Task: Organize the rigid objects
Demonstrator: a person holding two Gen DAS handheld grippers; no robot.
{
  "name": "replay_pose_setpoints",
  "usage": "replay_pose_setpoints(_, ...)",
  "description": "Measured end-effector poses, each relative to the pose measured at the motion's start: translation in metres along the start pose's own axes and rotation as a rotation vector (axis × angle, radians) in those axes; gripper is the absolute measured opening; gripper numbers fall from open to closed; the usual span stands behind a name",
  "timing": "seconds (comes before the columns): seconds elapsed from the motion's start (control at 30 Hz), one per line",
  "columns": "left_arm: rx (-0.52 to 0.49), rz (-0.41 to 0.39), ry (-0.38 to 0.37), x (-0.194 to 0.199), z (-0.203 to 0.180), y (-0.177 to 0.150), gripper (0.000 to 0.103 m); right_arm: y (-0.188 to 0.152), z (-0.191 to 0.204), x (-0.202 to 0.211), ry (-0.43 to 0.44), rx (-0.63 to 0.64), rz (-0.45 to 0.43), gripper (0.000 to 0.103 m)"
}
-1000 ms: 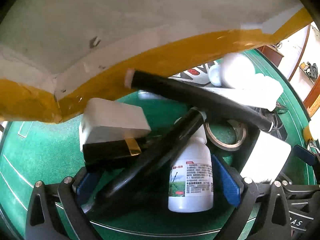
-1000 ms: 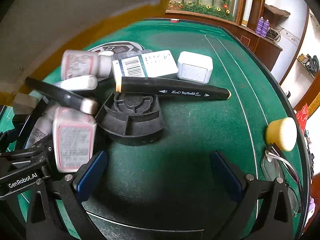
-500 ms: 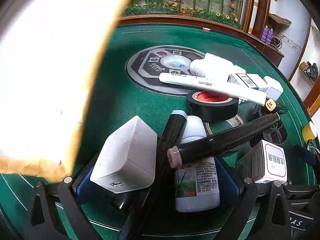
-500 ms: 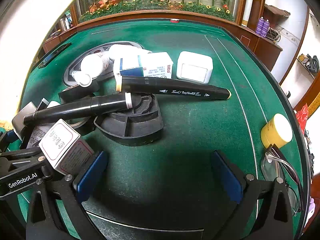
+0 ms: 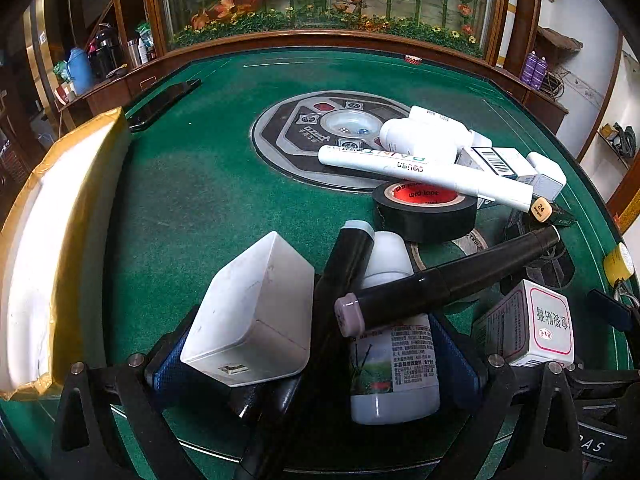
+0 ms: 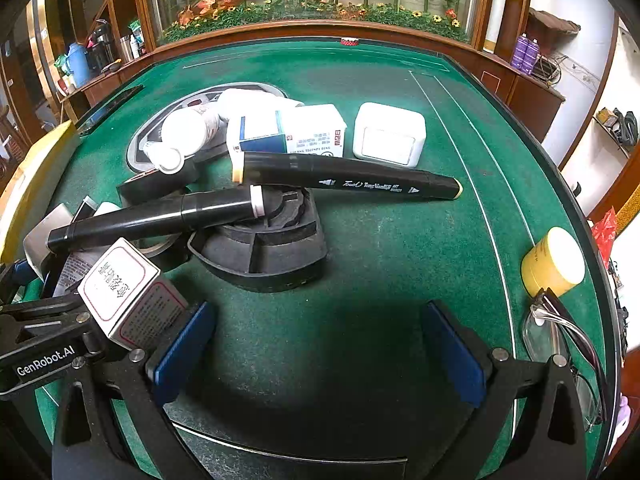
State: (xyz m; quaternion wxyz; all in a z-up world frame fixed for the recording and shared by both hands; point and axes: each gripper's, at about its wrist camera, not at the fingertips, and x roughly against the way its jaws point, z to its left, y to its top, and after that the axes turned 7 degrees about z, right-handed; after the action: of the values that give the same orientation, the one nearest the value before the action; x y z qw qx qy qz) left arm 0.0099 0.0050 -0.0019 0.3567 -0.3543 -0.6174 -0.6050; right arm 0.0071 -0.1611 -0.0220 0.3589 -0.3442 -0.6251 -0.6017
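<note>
Two grippers low over green table point(image 6: 360, 240), left gripper point(image 5: 312, 360) spread around clutter, right gripper point(image 6: 316, 352) open, empty

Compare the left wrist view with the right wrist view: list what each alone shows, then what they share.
Only the left wrist view shows the white paint pen lying across the black tape roll, and the white bottle and white cube between the open left gripper.

Only the right wrist view shows the long black marker, the glasses and the open, empty right gripper.

Both show the green table, the red-bordered box and the black marker with the pale cap.
</note>
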Motion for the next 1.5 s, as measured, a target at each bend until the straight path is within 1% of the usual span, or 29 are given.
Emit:
replay_pose_setpoints(0.23,0.000,0.000,0.000,0.000,0.000,0.000,0.103,0.000,0.000,0.000,0.002,0.006,0.000,0.103)
replay_pose_setpoints(0.3,0.000,0.000,0.000,0.000,0.000,0.000,0.103,0.000,-0.001,0.001,0.013,0.025,0.001,0.103)
replay_pose_setpoints(0.47,0.001,0.000,0.000,0.000,-0.001,-0.001,0.103,0.005,-0.007,0.001,0.072,0.108,0.014,0.103)
replay_pose_setpoints(0.5,0.001,0.000,0.000,0.000,-0.001,-0.001,0.103,0.004,-0.008,0.002,0.100,0.121,0.005,0.103)
replay_pose_setpoints(0.53,0.001,0.000,0.000,0.000,-0.001,-0.001,0.103,0.003,-0.012,0.005,0.148,0.134,-0.013,0.103)
replay_pose_setpoints(0.6,0.001,0.000,0.000,0.000,-0.001,-0.001,0.103,0.001,-0.028,0.014,0.319,0.136,-0.070,0.103)
replay_pose_setpoints(0.63,0.001,0.000,0.000,0.000,-0.001,-0.001,0.103,0.002,-0.038,0.017,0.387,0.105,-0.096,0.103)
replay_pose_setpoints(0.67,0.001,0.000,0.000,0.000,-0.001,-0.001,0.103,0.004,-0.047,0.017,0.395,0.067,-0.099,0.103)
replay_pose_setpoints(0.7,0.001,0.000,0.000,0.000,-0.001,-0.001,0.103,0.007,-0.050,0.015,0.343,0.056,-0.083,0.103)
replay_pose_setpoints(0.73,0.002,0.000,0.000,0.000,-0.001,-0.001,0.103,0.009,-0.051,0.014,0.295,0.073,-0.072,0.103)
replay_pose_setpoints(0.77,0.002,0.000,0.000,0.000,-0.001,-0.001,0.103,0.010,-0.052,0.015,0.280,0.080,-0.074,0.102)
replay_pose_setpoints(0.83,0.001,0.000,0.000,0.000,-0.001,-0.001,0.103,0.011,-0.059,0.026,0.321,0.057,-0.120,0.102)
replay_pose_setpoints(0.9,0.001,0.000,0.000,0.000,-0.001,-0.001,0.103,0.012,-0.063,0.039,0.287,0.048,-0.196,0.101)
replay_pose_setpoints(0.93,0.001,0.000,0.000,0.000,-0.001,-0.001,0.103,0.012,-0.066,0.045,0.284,0.037,-0.239,0.101)
replay_pose_setpoints(0.97,0.001,0.000,0.000,0.000,-0.001,-0.001,0.103,0.012,-0.069,0.051,0.304,0.029,-0.272,0.099)
replay_pose_setpoints(1.0,0.001,0.000,0.000,0.000,-0.001,-0.001,0.103,0.015,-0.073,0.053,0.323,0.022,-0.282,0.098)
replay_pose_setpoints(1.03,0.001,0.000,0.000,0.000,-0.001,-0.001,0.103,0.018,-0.078,0.053,0.330,0.012,-0.273,0.093)
replay_pose_setpoints(1.07,0.002,0.000,0.000,0.000,-0.001,-0.001,0.103,0.021,-0.083,0.054,0.332,0.000,-0.251,0.081)
replay_pose_setpoints(1.13,0.002,0.000,0.000,0.000,-0.001,-0.001,0.103,0.028,-0.096,0.068,0.354,-0.021,-0.218,0.064)
replay_pose_setpoints(1.17,0.002,0.000,0.000,0.000,-0.001,-0.001,0.103,0.032,-0.099,0.078,0.321,0.001,-0.203,0.064)
replay_pose_setpoints(1.2,0.001,0.000,0.000,0.000,-0.001,-0.001,0.103,0.036,-0.105,0.087,0.247,0.032,-0.194,0.064)
replay_pose_setpoints(1.27,0.002,0.000,0.000,0.000,-0.001,-0.001,0.103,0.041,-0.124,0.101,0.131,0.021,-0.206,0.065)
replay_pose_setpoints(1.3,0.002,0.000,0.000,0.000,-0.001,-0.001,0.103,0.045,-0.134,0.101,0.075,0.006,-0.187,0.066)
replay_pose_setpoints(1.33,0.002,0.000,0.000,0.000,-0.001,-0.001,0.103,0.050,-0.140,0.095,0.030,0.008,-0.142,0.066)
replay_pose_setpoints(1.4,0.001,0.000,0.000,0.000,-0.001,-0.001,0.103,0.052,-0.149,0.080,0.005,-0.004,-0.086,0.066)
replay_pose_setpoints(1.43,0.002,0.000,0.000,0.000,-0.001,-0.001,0.103,0.051,-0.152,0.070,-0.007,-0.011,-0.039,0.066)
replay_pose_setpoints(1.47,0.002,0.000,0.000,0.000,-0.001,-0.001,0.103,0.050,-0.152,0.058,-0.010,-0.006,0.009,0.066)
replay_pose_setpoints(1.5,0.002,0.000,0.000,0.000,-0.001,-0.001,0.103,0.048,-0.152,0.049,0.006,-0.005,0.042,0.066)
